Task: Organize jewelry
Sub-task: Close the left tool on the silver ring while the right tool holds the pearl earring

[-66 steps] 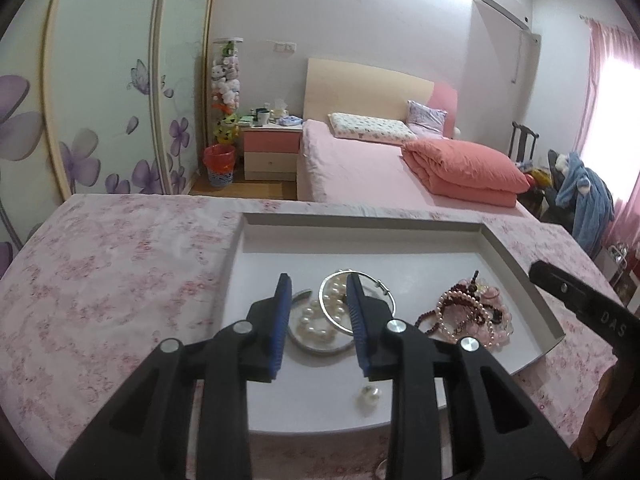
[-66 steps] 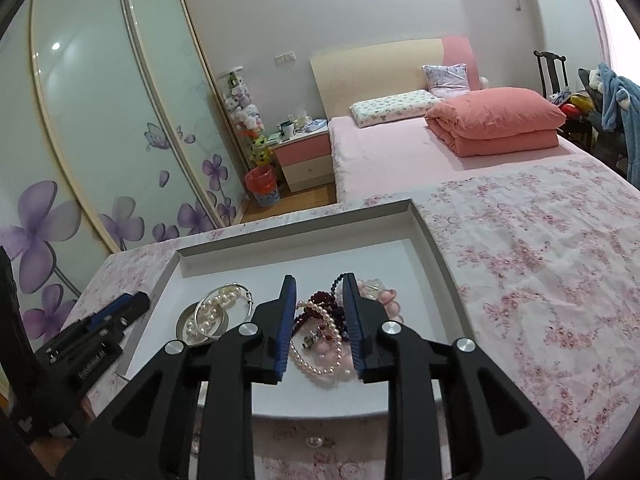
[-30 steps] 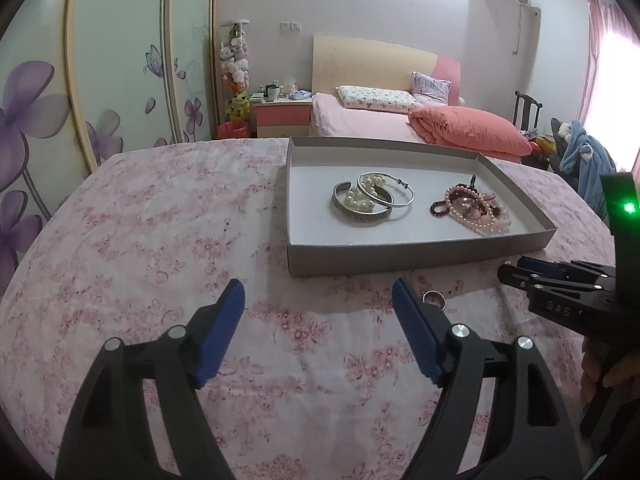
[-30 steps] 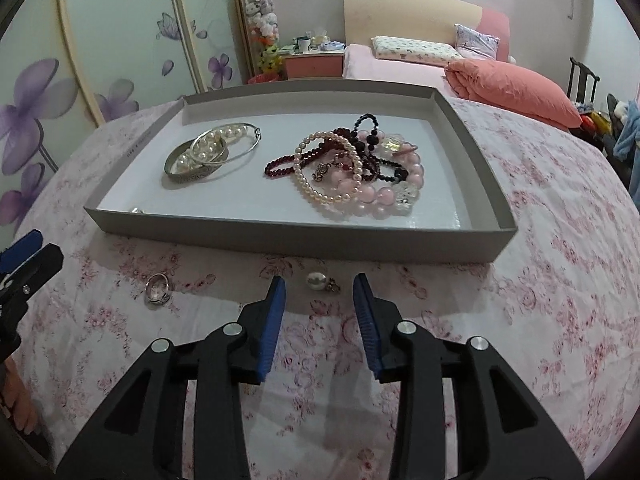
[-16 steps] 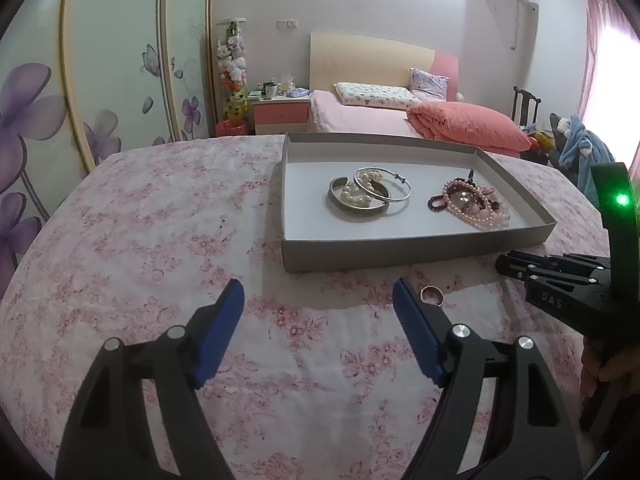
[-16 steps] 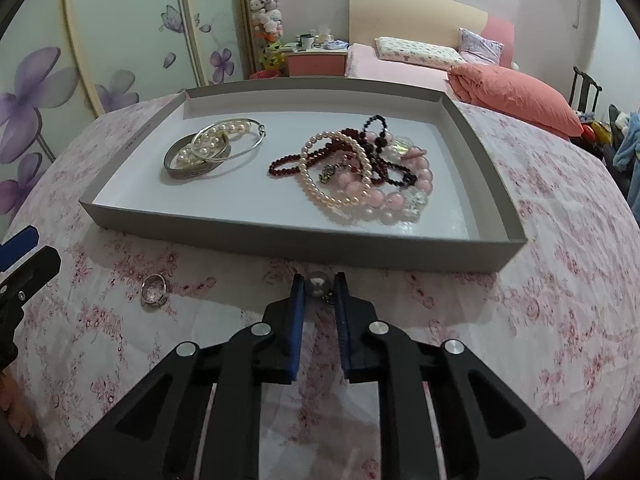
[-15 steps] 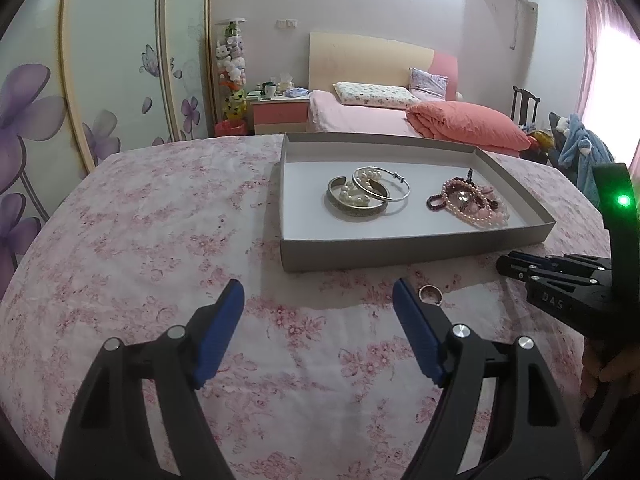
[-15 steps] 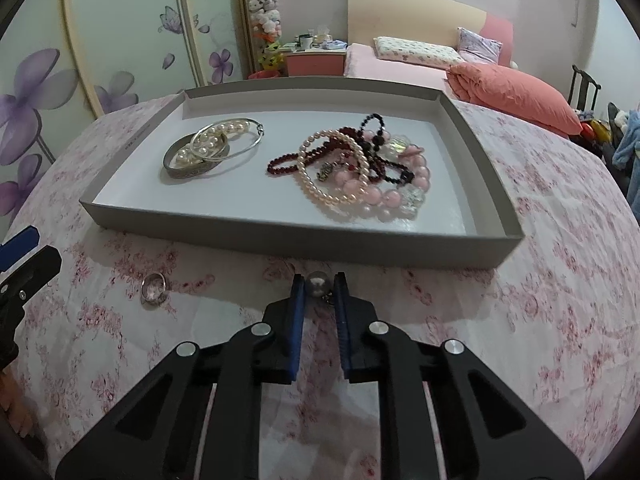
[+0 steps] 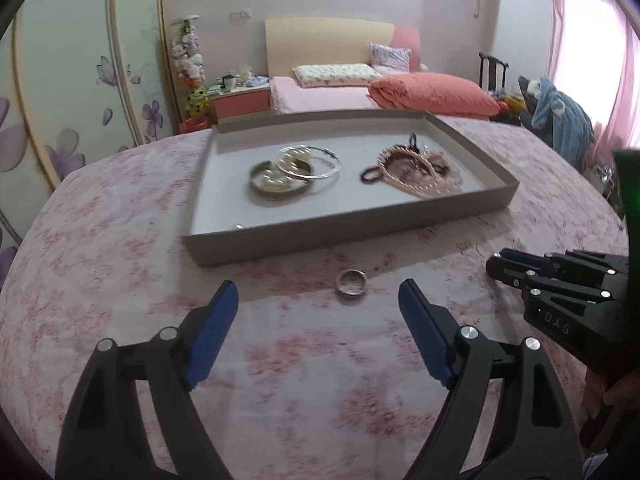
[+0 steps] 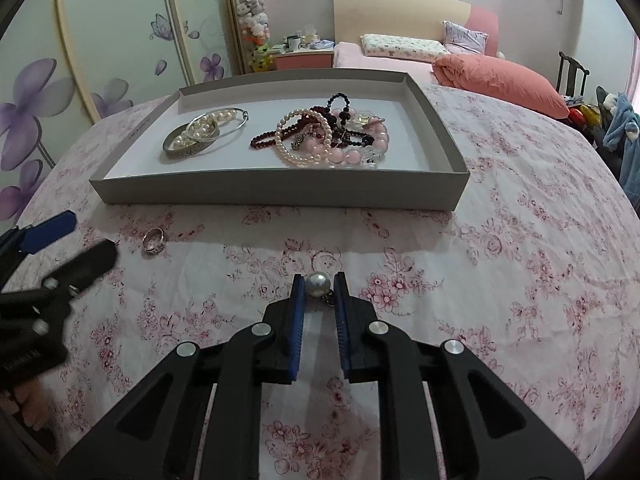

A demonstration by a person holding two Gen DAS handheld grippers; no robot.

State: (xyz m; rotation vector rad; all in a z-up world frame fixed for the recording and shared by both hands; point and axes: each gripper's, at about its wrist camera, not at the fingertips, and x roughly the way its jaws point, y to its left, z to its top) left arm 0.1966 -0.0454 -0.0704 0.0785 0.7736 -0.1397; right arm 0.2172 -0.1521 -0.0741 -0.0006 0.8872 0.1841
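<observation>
The pearl earring [image 10: 318,284] is sitting between the blue pads of my right tool [image 10: 319,286], which is closed on it; it is round, white and shiny, with a small dark metal piece hanging at its lower right side. It is just above the flowered cloth of the bench [image 10: 500,280], in front of the near wall of the grey tray [image 10: 280,193].

Inside the tray I am seeing two groups. On the left side, a wide silver bangle [image 10: 185,148] is lying with a thin silver hoop [image 10: 224,122] leaning over it and a short string of white pearls [image 10: 208,122] inside them. On the right side, a heap of bracelets [image 10: 332,136] is lying tangled: white pearl beads, large pale pink beads, dark red beads and black beads.

A silver ring [image 9: 351,281] is lying flat on the cloth outside the tray, near its front wall. In the left wrist view it is lying ahead of my left tool [image 9: 319,300], nearer to the right pad and touching neither. The left tool is standing wide, holding nothing. This view is blurred, so the small details of the ring are not clear. In the right wrist view the same ring [image 10: 153,240] is lying just beside the left tool's tips [image 10: 68,240].
</observation>
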